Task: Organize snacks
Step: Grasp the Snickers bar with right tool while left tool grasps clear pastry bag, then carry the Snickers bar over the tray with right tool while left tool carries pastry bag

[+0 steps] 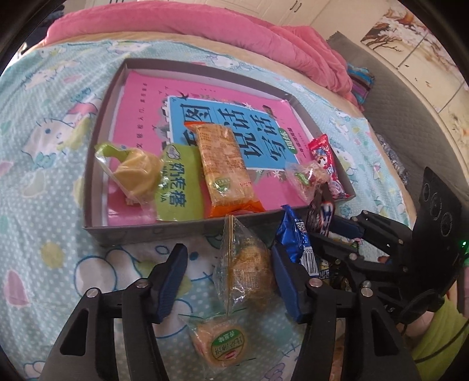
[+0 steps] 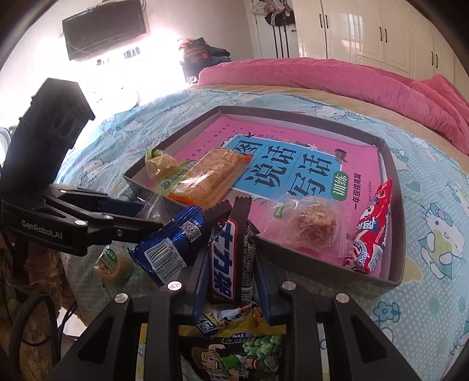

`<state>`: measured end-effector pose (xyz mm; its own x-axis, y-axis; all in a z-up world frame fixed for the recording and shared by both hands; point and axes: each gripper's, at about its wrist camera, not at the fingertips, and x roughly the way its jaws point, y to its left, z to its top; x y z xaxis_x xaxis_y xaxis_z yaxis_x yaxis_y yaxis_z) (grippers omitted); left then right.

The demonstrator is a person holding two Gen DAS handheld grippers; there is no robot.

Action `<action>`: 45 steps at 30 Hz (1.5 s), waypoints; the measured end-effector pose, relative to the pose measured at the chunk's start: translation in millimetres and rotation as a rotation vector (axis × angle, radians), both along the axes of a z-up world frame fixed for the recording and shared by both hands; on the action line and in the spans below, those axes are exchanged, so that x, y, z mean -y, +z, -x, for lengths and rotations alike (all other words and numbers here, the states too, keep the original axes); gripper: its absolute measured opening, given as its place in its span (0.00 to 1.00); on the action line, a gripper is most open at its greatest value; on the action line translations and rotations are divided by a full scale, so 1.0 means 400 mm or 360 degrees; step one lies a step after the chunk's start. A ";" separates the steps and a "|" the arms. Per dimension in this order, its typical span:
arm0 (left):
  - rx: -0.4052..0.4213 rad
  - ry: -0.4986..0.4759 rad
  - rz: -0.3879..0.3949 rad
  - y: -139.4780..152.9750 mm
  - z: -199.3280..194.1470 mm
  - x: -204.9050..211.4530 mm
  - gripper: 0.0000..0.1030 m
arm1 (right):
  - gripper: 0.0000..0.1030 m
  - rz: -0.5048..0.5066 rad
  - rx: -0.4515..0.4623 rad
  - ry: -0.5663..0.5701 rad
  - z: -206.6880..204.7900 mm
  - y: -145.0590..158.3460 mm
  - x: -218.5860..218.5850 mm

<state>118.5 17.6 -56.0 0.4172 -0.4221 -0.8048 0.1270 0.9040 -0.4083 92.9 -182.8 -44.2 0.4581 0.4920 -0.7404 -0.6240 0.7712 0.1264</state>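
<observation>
Chocolate bar [image 2: 231, 258] clamped between right fingers [image 2: 231, 281]; left fingers [image 1: 228, 281] half-spread around clear pastry pack [image 1: 246, 263], not pressing. Ahead, tray [image 1: 164, 231] holds five snacks; several remain on bed.

setting: a home bedroom. we note a bed with a cartoon-cat sheet [image 2: 425, 205], a pink quilt [image 2: 322, 79] bunched at its far side, white wardrobe doors [image 2: 366, 29] (dark handles), a wall-mounted television [image 2: 104, 27], and folded clothes [image 2: 205, 54] beyond.

One tray [image 1: 123, 231], two grippers, ten snacks
</observation>
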 end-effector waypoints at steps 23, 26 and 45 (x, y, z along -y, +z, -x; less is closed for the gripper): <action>0.0113 -0.0073 0.0075 0.039 0.008 0.012 0.34 | 0.29 -0.0201 0.0111 -0.0108 0.010 0.067 0.054; 0.0150 -0.0036 0.0093 0.058 0.011 -0.009 0.34 | 0.29 -0.0220 0.0123 -0.0123 0.010 0.072 0.062; 0.0516 0.0212 0.0083 0.189 0.042 -0.121 0.33 | 0.29 -0.0333 0.0162 -0.0248 -0.003 0.100 0.118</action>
